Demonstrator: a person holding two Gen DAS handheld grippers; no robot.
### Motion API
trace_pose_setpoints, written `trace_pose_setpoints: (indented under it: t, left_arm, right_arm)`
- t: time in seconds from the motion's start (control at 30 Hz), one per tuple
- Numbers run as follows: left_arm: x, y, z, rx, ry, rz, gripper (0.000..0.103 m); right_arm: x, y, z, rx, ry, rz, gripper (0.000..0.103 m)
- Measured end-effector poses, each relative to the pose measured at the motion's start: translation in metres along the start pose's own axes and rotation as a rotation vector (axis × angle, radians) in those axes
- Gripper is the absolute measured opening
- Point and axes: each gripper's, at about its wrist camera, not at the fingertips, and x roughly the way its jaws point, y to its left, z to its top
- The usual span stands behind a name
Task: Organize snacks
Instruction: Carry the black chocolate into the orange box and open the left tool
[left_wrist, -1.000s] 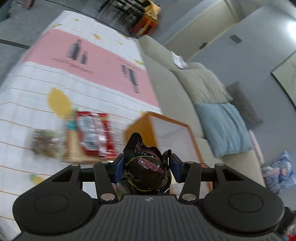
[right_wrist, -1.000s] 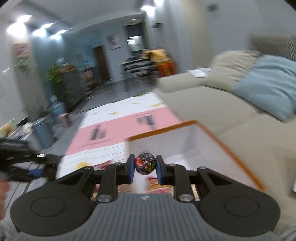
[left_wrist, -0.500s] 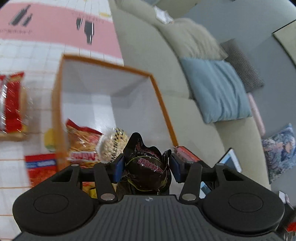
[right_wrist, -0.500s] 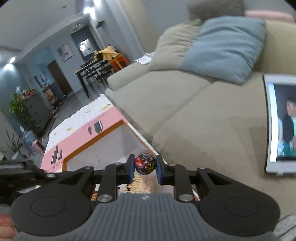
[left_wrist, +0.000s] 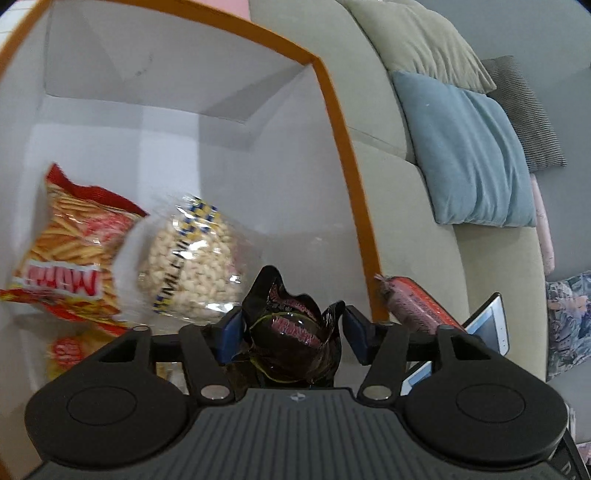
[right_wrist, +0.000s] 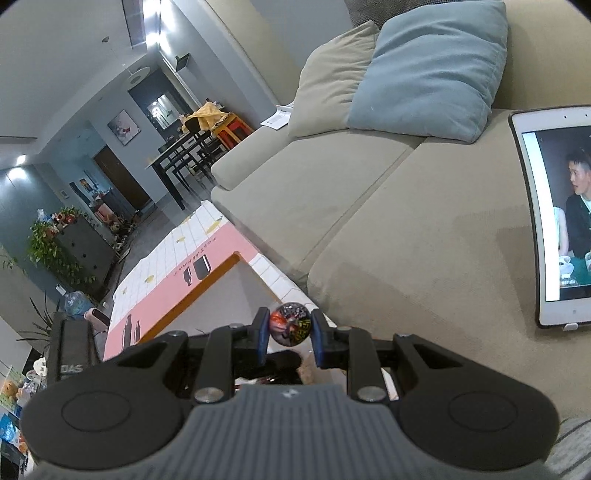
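My left gripper (left_wrist: 291, 330) hangs over a white box with an orange rim (left_wrist: 343, 125). Its jaws are opening: a dark crumpled snack packet (left_wrist: 293, 332) sits between the blue pads (left_wrist: 231, 330), which stand slightly off it. Inside the box lie an orange fries bag (left_wrist: 70, 254) and a clear bag of pale puffs (left_wrist: 192, 258). In the right wrist view my right gripper (right_wrist: 290, 330) is shut on a small round foil-wrapped candy (right_wrist: 290, 324), held above the box rim (right_wrist: 184, 299) next to the sofa.
A red sausage stick (left_wrist: 417, 306) shows just outside the box's right rim. A lit tablet (right_wrist: 554, 221) lies on the beige sofa (right_wrist: 406, 240) with blue (right_wrist: 424, 70) and beige cushions. A pink and white mat (right_wrist: 177, 269) covers the floor beyond the box.
The left gripper swung from above the mat to over the box and dipped down; its pads spread away from the dark packet. The right gripper rolled and turned toward the sofa, candy still held.
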Motion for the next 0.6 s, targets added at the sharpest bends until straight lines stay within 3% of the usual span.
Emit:
trace_pose_setpoints:
  t: [0.1, 0.17, 0.23, 0.33, 0.4, 0.53, 0.6]
  left_arm:
    - [-0.003, -0.003, 0.001, 0.035, 0.024, 0.022, 0.085]
    - [-0.011, -0.011, 0.001, 0.115, 0.022, 0.069, 0.085]
    - [-0.028, -0.017, 0.001, 0.185, -0.002, 0.119, 0.085]
    - [-0.062, -0.018, 0.001, 0.219, -0.059, 0.126, 0.085]
    - [-0.088, -0.015, 0.002, 0.22, -0.113, 0.153, 0.085]
    - [-0.137, 0.001, 0.0, 0.241, -0.217, 0.324, 0.085]
    - [-0.155, 0.016, -0.001, 0.219, -0.236, 0.351, 0.085]
  right_arm:
    - [0.0, 0.002, 0.001, -0.009, -0.015, -0.01, 0.021]
    - [0.0, 0.004, 0.001, -0.007, -0.019, 0.006, 0.021]
    - [-0.003, 0.006, 0.001, -0.016, -0.025, 0.019, 0.021]
    - [-0.006, 0.013, -0.001, -0.05, -0.02, 0.046, 0.021]
    - [-0.004, 0.019, -0.005, -0.074, 0.011, 0.088, 0.021]
    - [0.003, 0.034, -0.019, -0.109, 0.095, 0.157, 0.021]
    - [0.009, 0.044, -0.029, -0.141, 0.155, 0.187, 0.021]
